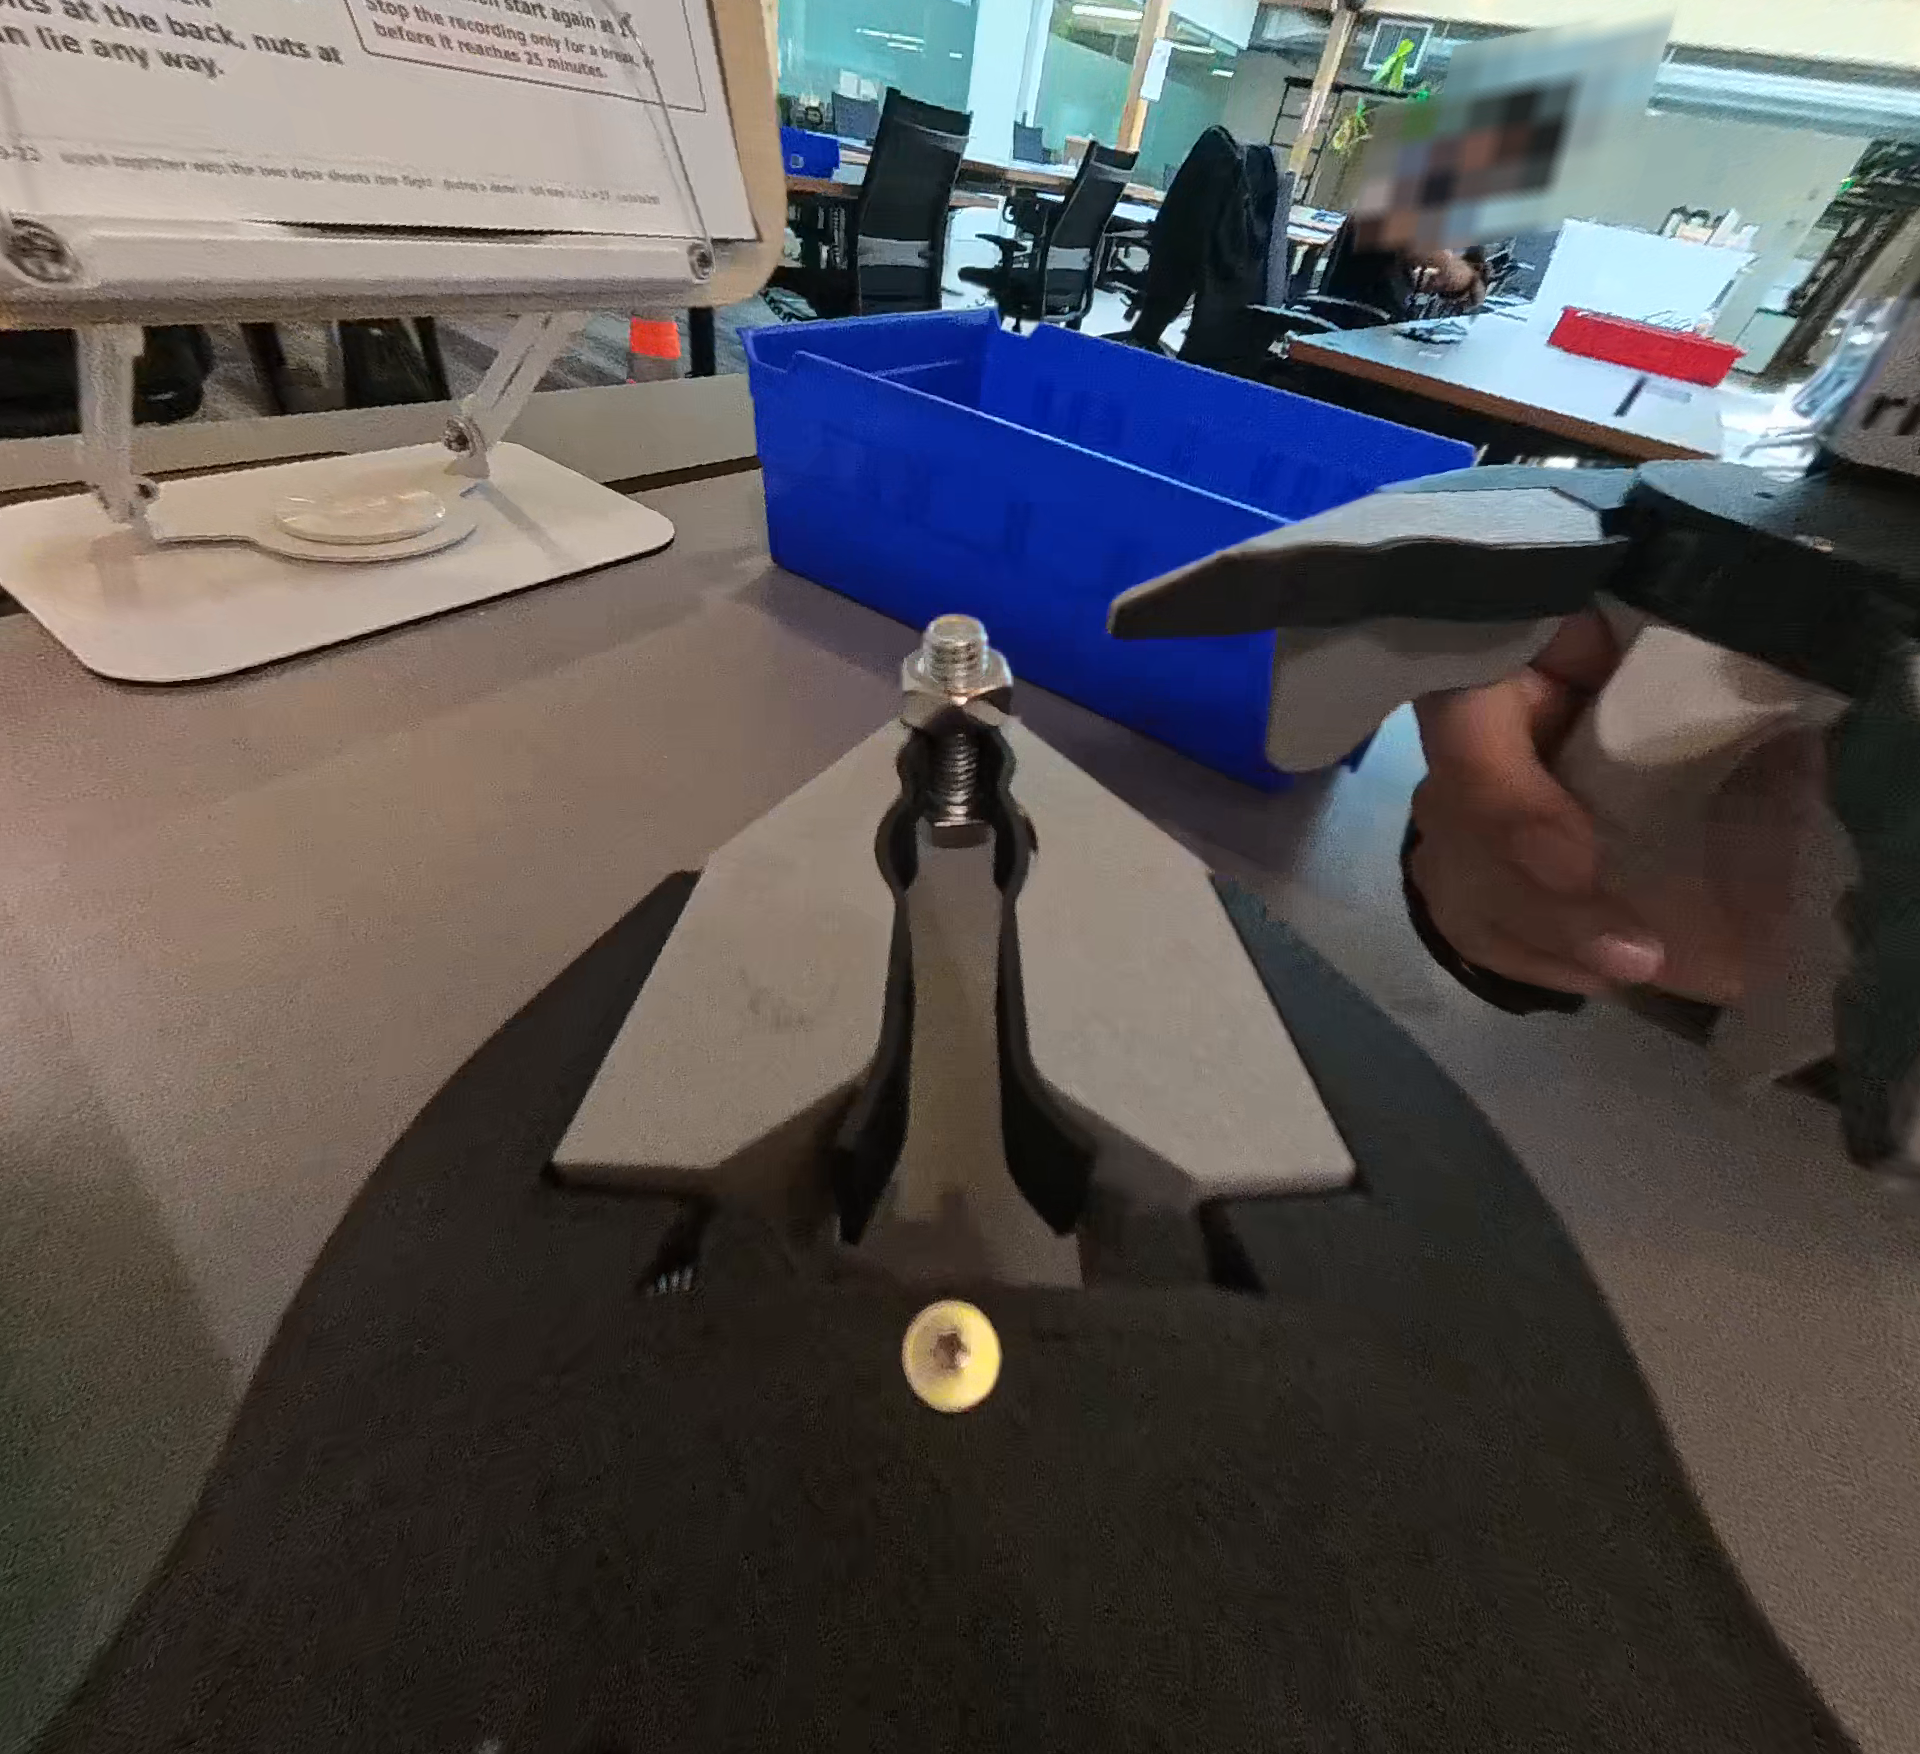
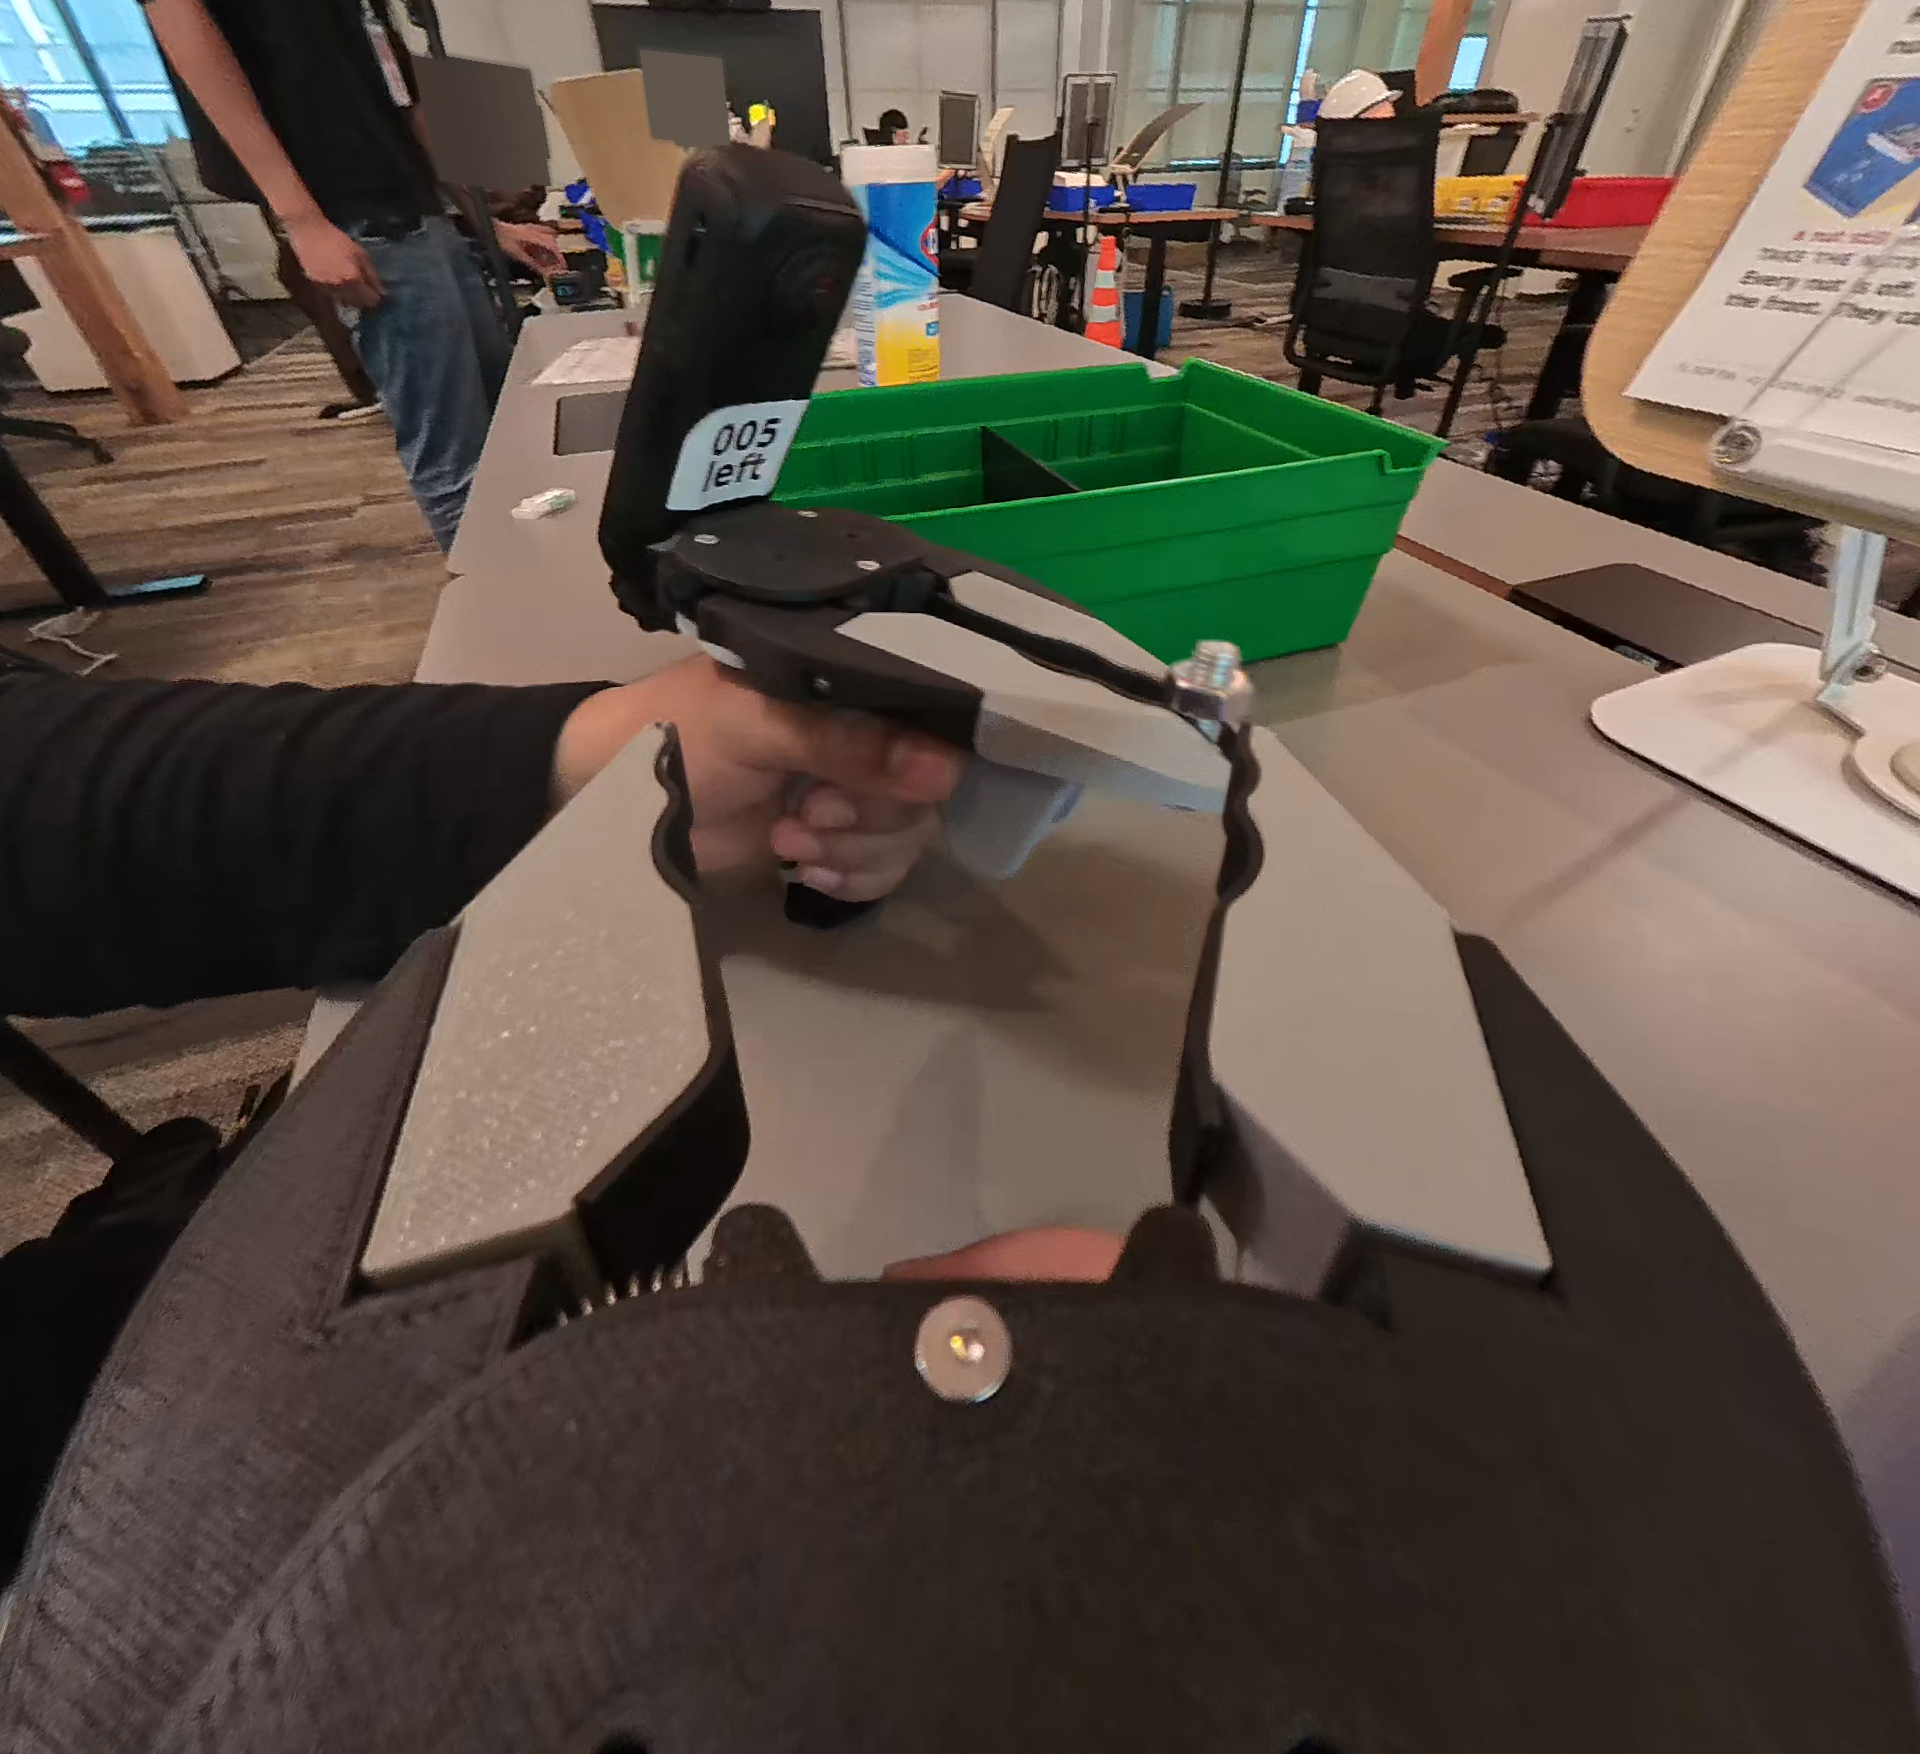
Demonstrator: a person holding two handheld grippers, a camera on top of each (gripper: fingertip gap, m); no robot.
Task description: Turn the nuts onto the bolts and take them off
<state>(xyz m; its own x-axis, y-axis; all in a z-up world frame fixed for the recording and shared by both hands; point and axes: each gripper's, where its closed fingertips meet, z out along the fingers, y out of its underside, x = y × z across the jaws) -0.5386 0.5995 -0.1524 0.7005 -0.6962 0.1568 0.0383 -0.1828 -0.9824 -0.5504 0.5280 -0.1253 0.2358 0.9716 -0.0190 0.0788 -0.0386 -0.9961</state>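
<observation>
Now the left gripper [image 1: 954,769] is clamped on an upright bolt [image 1: 952,774], a nut [image 1: 957,692] threaded near its top; the right gripper [image 2: 951,831] gapes wide, empty, the blue bin [image 1: 1049,520] at one o'clock

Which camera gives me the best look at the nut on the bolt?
The left wrist view: the nut sits close and centred, near the bolt tip, just beyond the left gripper shut on the bolt. In the right wrist view the nut is smaller, partly behind a finger.
</observation>
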